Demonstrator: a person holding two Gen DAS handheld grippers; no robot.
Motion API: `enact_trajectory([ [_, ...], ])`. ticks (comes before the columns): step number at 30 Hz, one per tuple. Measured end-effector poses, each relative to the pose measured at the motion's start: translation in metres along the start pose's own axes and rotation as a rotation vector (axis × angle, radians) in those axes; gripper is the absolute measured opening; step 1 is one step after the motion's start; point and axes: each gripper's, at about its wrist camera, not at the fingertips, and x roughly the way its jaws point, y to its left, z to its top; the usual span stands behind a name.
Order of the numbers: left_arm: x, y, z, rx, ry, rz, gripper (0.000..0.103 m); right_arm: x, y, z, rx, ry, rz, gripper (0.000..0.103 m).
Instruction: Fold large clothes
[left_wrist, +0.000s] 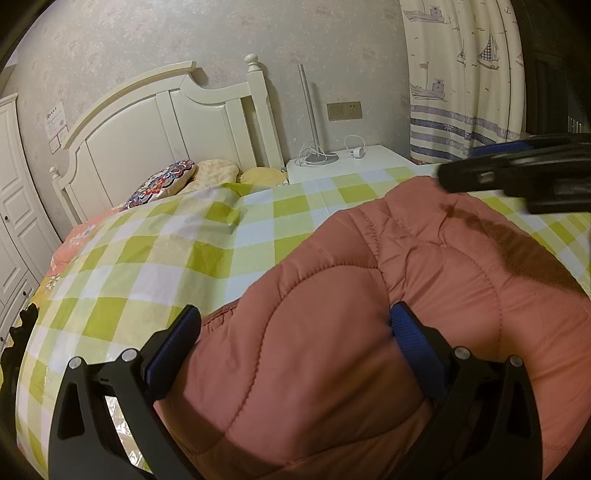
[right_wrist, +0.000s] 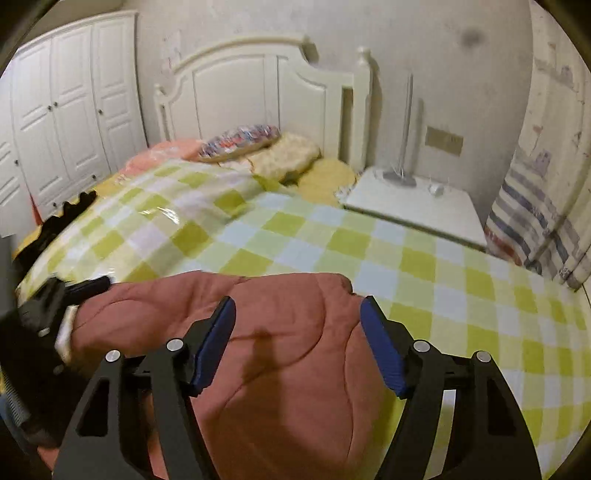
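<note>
Quilted salmon-pink jacket (left_wrist: 369, 314) lies bunched on the bed's green-and-white checked cover (left_wrist: 155, 258), near the foot end.

Left gripper (left_wrist: 295, 328): blue-padded fingers (left_wrist: 413, 336) set wide, a thick fold of the jacket bulging up between them. The right pad is sunk into the fabric and the left pad sits at the fold's edge; firm grip or mere straddle, cannot tell.

Right gripper (right_wrist: 297, 325): fingers (right_wrist: 218, 339) moderately apart, hovering over the jacket's right part, nothing pinched between the pads. In the left wrist view it shows as a blurred dark shape at upper right.

Beyond: cream headboard (left_wrist: 147, 129), patterned pillows (left_wrist: 162, 182), white nightstand (left_wrist: 351, 162) with a lamp base and cables, boat-print curtain (left_wrist: 461, 74), white wardrobe (right_wrist: 66, 110).
</note>
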Motion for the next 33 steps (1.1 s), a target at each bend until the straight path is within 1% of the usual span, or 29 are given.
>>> enact_trajectory([
  [1, 0.000, 0.000, 0.000, 0.000, 0.000, -0.001, 0.101, 0.007, 0.000, 0.002, -0.007, 0.019, 0.004, 0.069],
  [2, 0.000, 0.000, 0.000, 0.001, -0.001, 0.000, 0.101, 0.019, 0.001, 0.002, -0.032, 0.056, -0.012, 0.069],
  [3, 0.000, 0.000, 0.000, 0.001, -0.001, 0.001, 0.101, 0.034, 0.002, -0.001, -0.068, 0.109, -0.056, 0.069],
  [4, -0.001, 0.000, 0.000, 0.001, -0.002, 0.002, 0.101, 0.056, 0.006, -0.010, -0.121, 0.192, -0.097, 0.069],
  [5, 0.000, 0.001, 0.000, 0.001, -0.002, 0.003, 0.101, 0.068, 0.010, -0.017, -0.140, 0.226, -0.092, 0.069],
  [7, 0.001, 0.000, -0.001, 0.000, 0.001, 0.005, 0.101, 0.076, 0.003, -0.025, -0.095, 0.228, -0.073, 0.072],
  [8, 0.000, 0.000, 0.000, 0.000, -0.003, 0.007, 0.101, 0.076, -0.002, -0.027, -0.064, 0.226, -0.081, 0.072],
  [9, -0.001, -0.001, 0.000, 0.003, -0.008, 0.013, 0.101, 0.074, -0.002, -0.029, -0.063, 0.220, -0.083, 0.072],
  [11, -0.007, -0.004, 0.001, 0.016, -0.028, 0.050, 0.101, 0.071, 0.000, -0.034, -0.074, 0.212, -0.102, 0.072],
  [13, -0.019, -0.003, 0.009, 0.050, -0.040, 0.081, 0.101, 0.068, 0.001, -0.037, -0.076, 0.210, -0.115, 0.072],
  [14, -0.030, 0.002, 0.016, 0.038, -0.072, 0.111, 0.101, 0.067, 0.001, -0.040, -0.073, 0.208, -0.122, 0.072],
  [15, -0.044, 0.011, 0.023, 0.002, -0.108, 0.120, 0.101, 0.066, 0.000, -0.041, -0.071, 0.205, -0.125, 0.072],
  [16, -0.060, 0.025, 0.033, -0.069, -0.149, 0.096, 0.101, 0.065, -0.001, -0.044, -0.063, 0.200, -0.122, 0.072],
  [17, -0.071, 0.035, 0.040, -0.124, -0.171, 0.063, 0.101, 0.064, -0.002, -0.045, -0.052, 0.198, -0.115, 0.072],
  [18, -0.082, 0.047, 0.050, -0.194, -0.189, 0.012, 0.101, 0.063, -0.004, -0.045, -0.045, 0.199, -0.110, 0.072],
  [19, -0.085, 0.053, 0.057, -0.226, -0.188, -0.018, 0.101, 0.063, -0.005, -0.045, -0.037, 0.198, -0.107, 0.072],
  [20, -0.085, 0.054, 0.066, -0.239, -0.173, -0.044, 0.101, 0.062, -0.005, -0.045, -0.035, 0.197, -0.107, 0.072],
  [21, -0.078, 0.048, 0.074, -0.210, -0.137, -0.032, 0.101, 0.062, -0.004, -0.046, -0.037, 0.195, -0.111, 0.072],
  [22, -0.068, 0.043, 0.078, -0.176, -0.102, -0.001, 0.101, 0.062, -0.004, -0.046, -0.038, 0.195, -0.114, 0.072],
  [23, -0.044, 0.032, 0.079, -0.116, -0.022, 0.049, 0.101, 0.061, -0.003, -0.046, -0.039, 0.193, -0.119, 0.072],
  [24, -0.017, 0.023, 0.075, -0.072, 0.069, 0.073, 0.101, 0.061, -0.003, -0.046, -0.038, 0.191, -0.122, 0.072],
  [25, 0.016, 0.017, 0.064, -0.035, 0.181, 0.114, 0.101, 0.060, -0.003, -0.047, -0.037, 0.188, -0.124, 0.072],
  [26, 0.039, 0.014, 0.055, -0.018, 0.244, 0.144, 0.101, 0.059, -0.003, -0.048, -0.037, 0.182, -0.128, 0.073],
  [27, 0.064, 0.015, 0.040, -0.032, 0.290, 0.138, 0.101, 0.057, -0.004, -0.048, -0.032, 0.174, -0.135, 0.073],
  [28, 0.073, 0.023, 0.032, -0.096, 0.289, 0.089, 0.101, 0.056, -0.004, -0.049, -0.029, 0.171, -0.147, 0.074],
  [29, 0.075, 0.034, 0.028, -0.173, 0.282, 0.058, 0.101, 0.055, -0.005, -0.050, -0.028, 0.167, -0.148, 0.074],
  [30, 0.073, 0.038, 0.028, -0.192, 0.268, 0.063, 0.101, 0.054, -0.005, -0.051, -0.025, 0.160, -0.147, 0.076],
  [31, 0.073, 0.036, 0.028, -0.181, 0.261, 0.074, 0.101, 0.053, -0.006, -0.051, -0.020, 0.153, -0.149, 0.080],
  [33, 0.074, 0.027, 0.030, -0.130, 0.252, 0.118, 0.101, 0.048, -0.005, -0.051, -0.022, 0.146, -0.173, 0.084],
])
